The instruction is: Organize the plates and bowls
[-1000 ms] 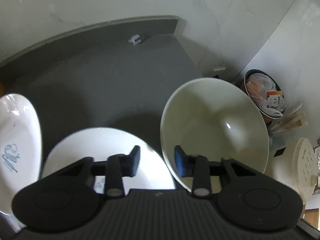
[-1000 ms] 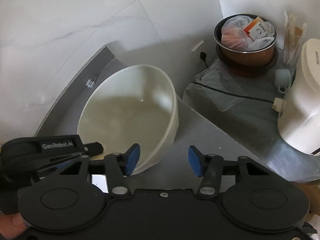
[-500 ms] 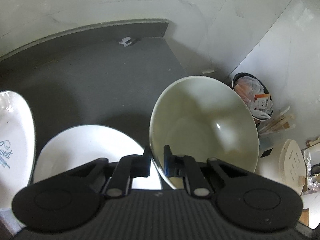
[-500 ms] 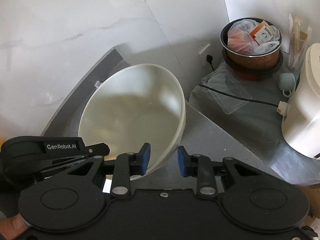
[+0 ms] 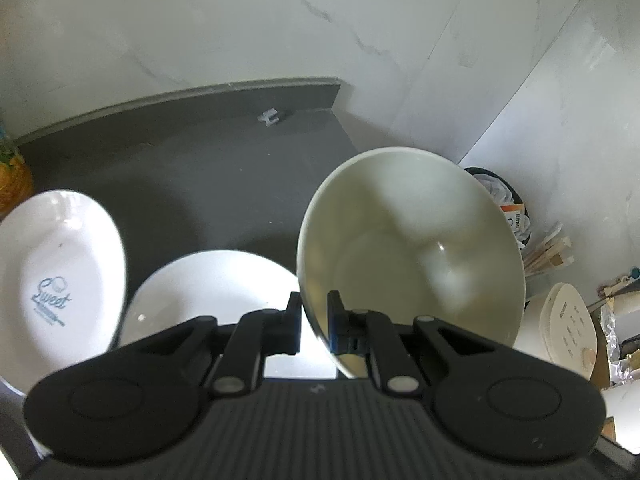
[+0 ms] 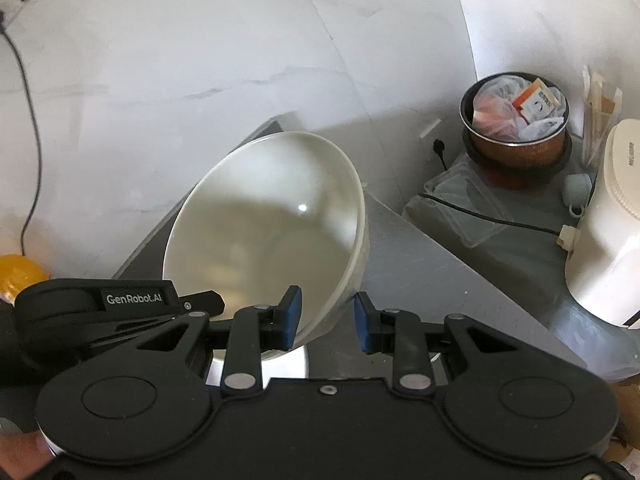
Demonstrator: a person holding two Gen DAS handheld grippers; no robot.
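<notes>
Left wrist view
Your left gripper (image 5: 313, 322): its jaws are pinched narrow on the near rim of the big cream bowl (image 5: 412, 256), one pad inside the wall and one outside.
Bowl's place: right of centre in the frame, above the dark counter (image 5: 208, 168); it looks lifted clear, though the base is hidden.
Bowl's lean: tilted, mouth facing up and towards the camera; its round rim has no true long axis, and the axis through its base runs away towards the upper right.
Other crockery: a white plate (image 5: 208, 284) lies at lower centre, just beside the bowl; an oval dish with "Sweet" printed on it (image 5: 60, 272) sits at the left edge.

Right wrist view
Your right gripper (image 6: 327, 320): its jaws stand part way in, straddling the bowl's (image 6: 264, 240) lower right rim. The left pad lies against the inner wall; a gap shows before the right pad, so you cannot count this as a firm grip.
Left gripper seen here (image 6: 120, 304): lower left of the frame, at the bowl's rim.
Background: a bin (image 6: 516, 132) at upper right and a white appliance (image 6: 608, 232) at the right edge.

Step in hand: you seem to be carrying the bowl with both tools, early in the sorting.
Next move: keep both hands level together and bring it over wherever the bowls are to stack; watch for rim slip.
</notes>
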